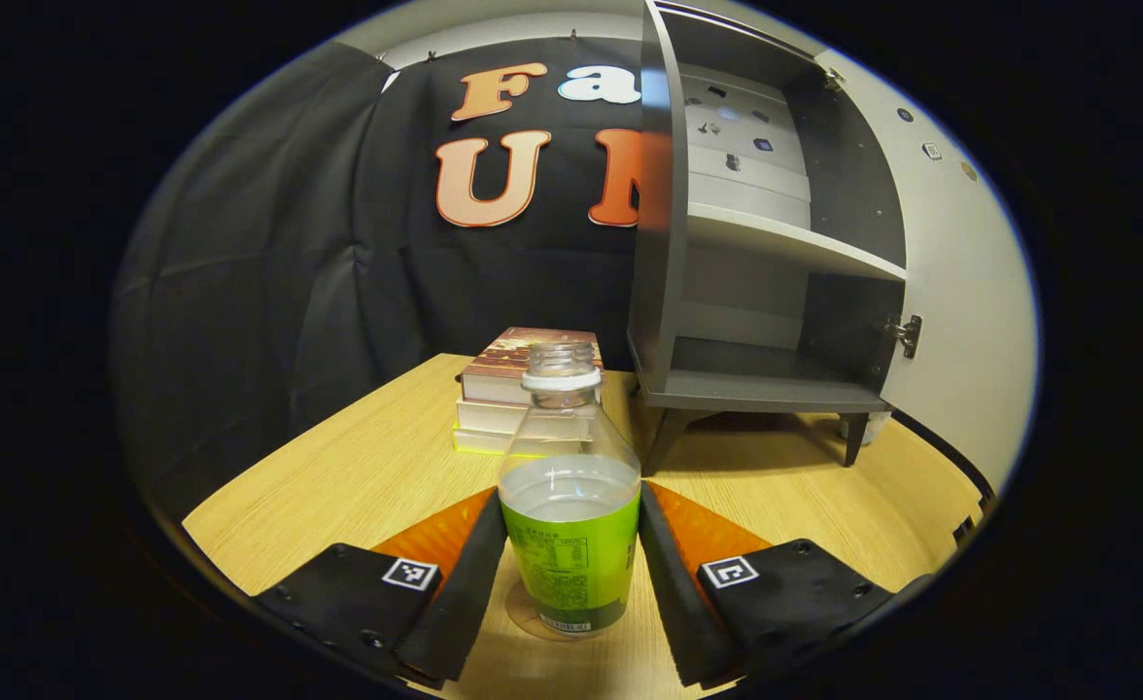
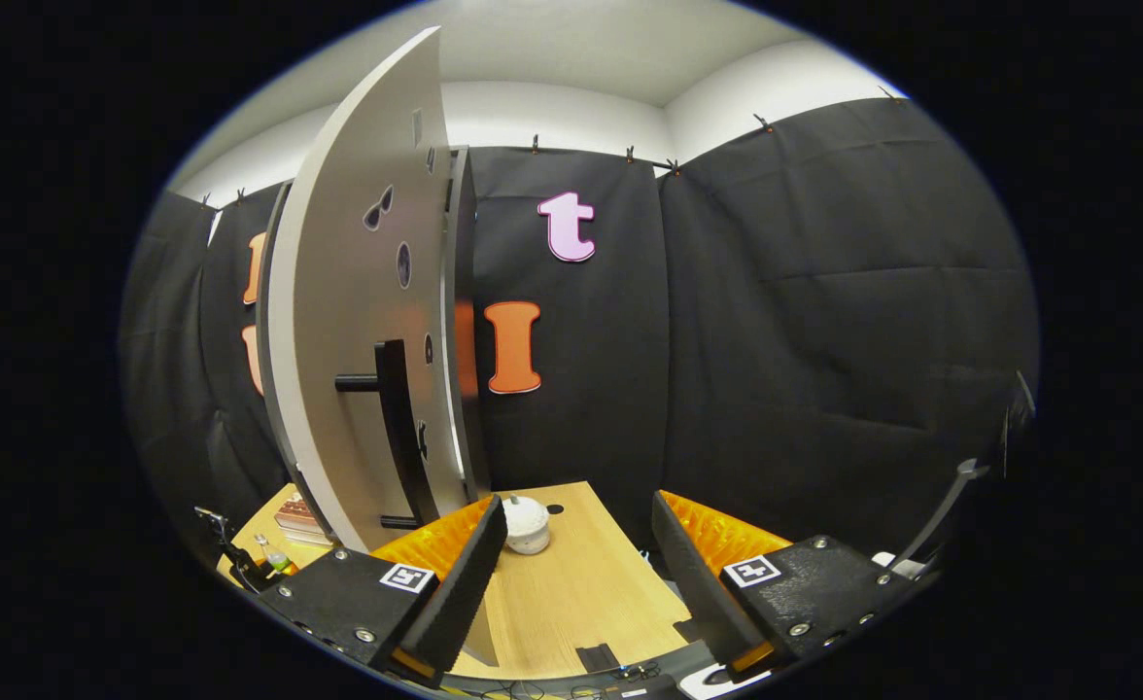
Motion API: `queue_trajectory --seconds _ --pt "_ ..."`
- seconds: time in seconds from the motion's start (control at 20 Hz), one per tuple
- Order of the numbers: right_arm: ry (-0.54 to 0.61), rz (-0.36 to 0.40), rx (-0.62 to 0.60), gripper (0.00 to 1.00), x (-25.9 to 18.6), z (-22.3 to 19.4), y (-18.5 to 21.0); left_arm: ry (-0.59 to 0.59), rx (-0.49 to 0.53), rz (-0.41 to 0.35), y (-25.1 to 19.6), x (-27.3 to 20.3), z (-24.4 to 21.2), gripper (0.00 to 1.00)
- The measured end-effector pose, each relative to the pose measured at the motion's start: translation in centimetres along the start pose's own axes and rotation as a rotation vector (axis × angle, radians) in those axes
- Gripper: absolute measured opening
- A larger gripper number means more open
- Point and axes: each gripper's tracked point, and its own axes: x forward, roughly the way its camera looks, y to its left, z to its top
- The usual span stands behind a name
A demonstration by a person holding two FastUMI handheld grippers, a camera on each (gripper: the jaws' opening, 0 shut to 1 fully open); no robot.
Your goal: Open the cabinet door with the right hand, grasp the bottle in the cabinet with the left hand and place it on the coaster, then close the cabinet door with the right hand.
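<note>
In the left gripper view the bottle [image 1: 570,506] is already out of the cabinet [image 1: 766,292] and stands upright on a clear round coaster [image 1: 531,614] on the table [image 1: 338,476], in front of a stack of books [image 1: 503,389]. The left gripper [image 1: 570,574] has its fingers just beside the bottle's green label; whether they press on it I cannot tell. The bottle is clear plastic, uncapped, partly filled. The cabinet door [image 2: 358,369] stands wide open, so closing it looks like the main step left. In the right gripper view the right gripper [image 2: 571,574] is spread wide and empty, near the door's dark handle [image 2: 398,437].
</note>
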Motion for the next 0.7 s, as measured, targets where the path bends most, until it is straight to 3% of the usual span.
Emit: queue_trajectory --seconds 0.3,0.7 --pt "0.011 0.012 0.01 0.93 0.4 -0.4 0.3 0.071 0.02 0.015 0.4 -0.1 -2.1 0.85" --pt "0.023 0.028 0.032 0.93 0.6 -0.7 0.4 0.059 0.089 -0.005 -0.1 -0.8 -1.0 0.89"
